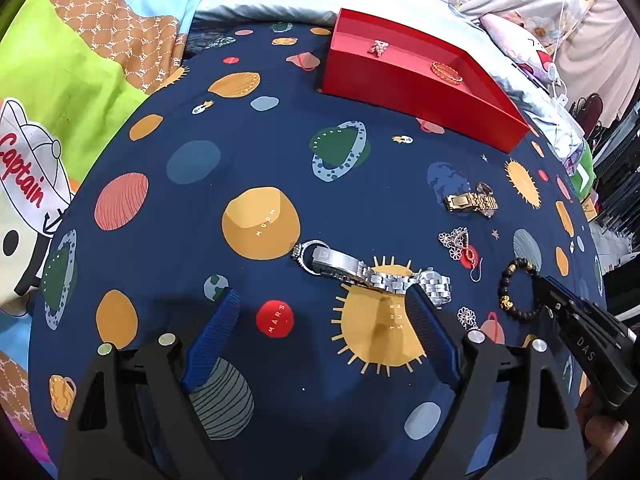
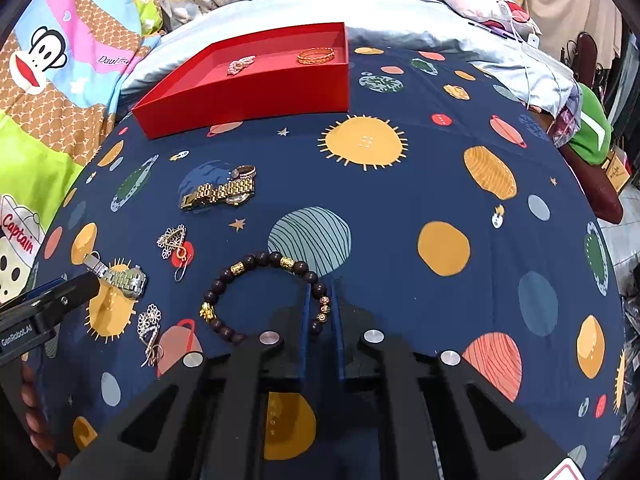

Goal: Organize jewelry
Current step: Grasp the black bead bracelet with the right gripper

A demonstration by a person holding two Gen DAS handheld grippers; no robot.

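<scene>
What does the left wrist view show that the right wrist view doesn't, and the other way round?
Only the left wrist view shows the silver watch whole, case included, and the left gripper with its jaws wide apart over bare sheet. Only the right wrist view shows the right gripper from behind, its pads pinching the bead bracelet on one side of the loop. Both show the red box holding two pieces, the gold watch, and the earrings on the planet-print sheet.

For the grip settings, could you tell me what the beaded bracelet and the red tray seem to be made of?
Beaded bracelet: dark, matte round beads, probably wood or stone, with shiny gold-coloured spacers that look metallic. Red tray: flat, matte walls with crisp folded edges, likely cardboard.
</scene>
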